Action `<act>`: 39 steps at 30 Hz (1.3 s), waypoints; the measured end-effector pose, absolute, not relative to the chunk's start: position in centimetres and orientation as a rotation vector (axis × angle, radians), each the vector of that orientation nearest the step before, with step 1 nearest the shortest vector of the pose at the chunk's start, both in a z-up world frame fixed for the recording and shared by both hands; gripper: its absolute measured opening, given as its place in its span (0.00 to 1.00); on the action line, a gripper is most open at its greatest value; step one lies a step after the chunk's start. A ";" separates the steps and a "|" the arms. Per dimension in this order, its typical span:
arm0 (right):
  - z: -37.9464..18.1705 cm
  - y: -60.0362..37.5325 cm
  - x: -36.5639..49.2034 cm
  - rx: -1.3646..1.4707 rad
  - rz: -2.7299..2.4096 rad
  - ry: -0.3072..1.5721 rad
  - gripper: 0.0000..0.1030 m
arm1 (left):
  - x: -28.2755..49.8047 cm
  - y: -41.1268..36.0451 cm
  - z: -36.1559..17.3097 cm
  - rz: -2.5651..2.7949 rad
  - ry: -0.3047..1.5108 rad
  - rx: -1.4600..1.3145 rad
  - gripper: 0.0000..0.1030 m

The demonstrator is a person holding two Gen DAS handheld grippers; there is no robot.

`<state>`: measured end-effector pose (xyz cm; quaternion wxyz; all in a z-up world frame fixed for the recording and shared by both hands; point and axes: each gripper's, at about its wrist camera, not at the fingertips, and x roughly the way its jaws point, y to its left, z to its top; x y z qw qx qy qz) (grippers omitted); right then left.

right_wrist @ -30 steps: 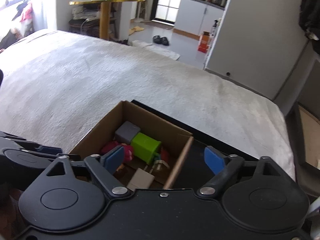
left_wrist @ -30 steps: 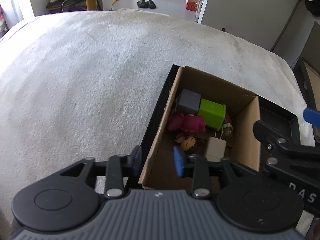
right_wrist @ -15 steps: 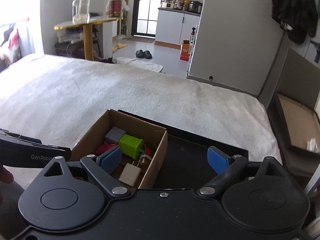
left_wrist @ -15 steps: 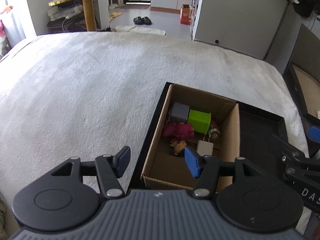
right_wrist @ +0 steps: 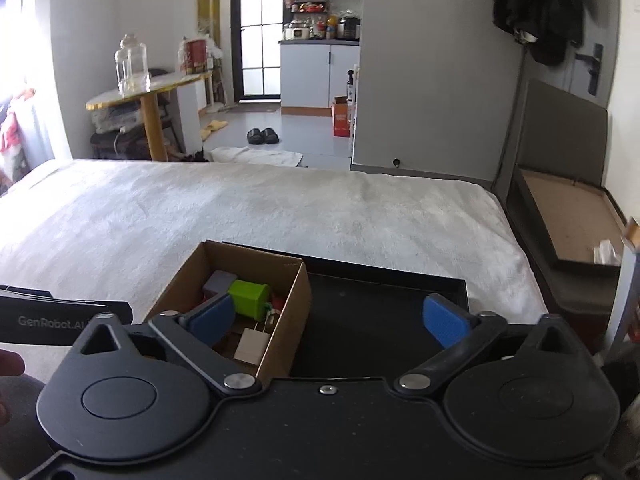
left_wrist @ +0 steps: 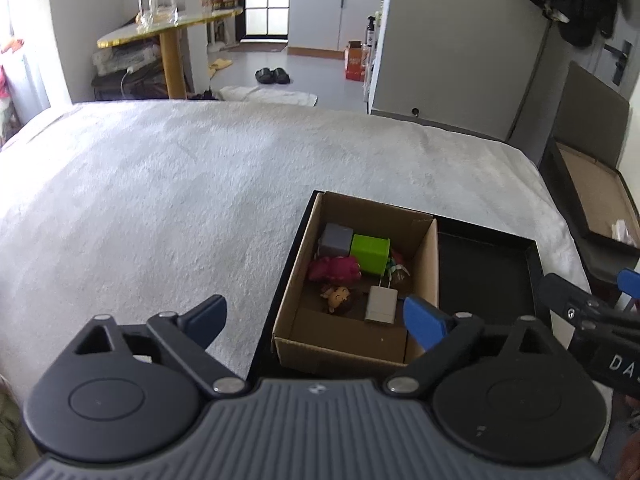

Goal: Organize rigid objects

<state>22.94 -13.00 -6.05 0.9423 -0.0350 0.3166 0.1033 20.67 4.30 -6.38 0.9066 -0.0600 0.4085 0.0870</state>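
Both grippers stand clear of the work, above the near edge of the white plush-covered bed [left_wrist: 168,208].

The left gripper [left_wrist: 316,320] has just been opening its jaws. They now stand wide apart with nothing between the blue pads. The right gripper [right_wrist: 328,320] has also just been opening. Its jaws are at full spread and empty.

The task's rigid objects lie inside the open brown cardboard box [left_wrist: 430,264]. This box sits in the left part of a shallow black tray [left_wrist: 536,264], near the bed's right edge. The right part of the tray is bare.

Box contents:
- A grey cube [left_wrist: 335,239] and a lime-green plastic block [left_wrist: 370,254] at the far wall, touching.
- A pink soft-looking figure [left_wrist: 334,270] just in front of them.
- A small doll head with brown hair [left_wrist: 340,296].
- A beige rectangular block [left_wrist: 382,304].
- A small item behind the green block, too hidden to identify.

Judgement: the placing step appears finished, and the hands are at the release-and-clear stage. No loose object shows on the bed surface. The next move calls for a check for remaining items out of view. If none remain, the task appears complete.
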 end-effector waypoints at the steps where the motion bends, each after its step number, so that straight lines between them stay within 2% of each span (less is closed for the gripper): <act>1: -6.0 -13.2 22.7 -0.059 0.214 0.651 1.00 | 20.4 4.1 -6.2 0.173 0.840 -0.114 0.93; 7: -5.4 -14.4 21.6 0.027 0.221 0.672 1.00 | 18.8 3.4 -5.0 0.140 0.823 -0.090 0.97; 22: -3.3 -17.3 18.3 0.223 0.258 0.710 1.00 | 15.3 3.6 -2.4 0.111 0.792 -0.083 0.98; 39: 0.6 -18.4 12.8 0.218 0.174 0.666 1.00 | 9.4 4.0 0.8 0.071 0.729 -0.077 0.99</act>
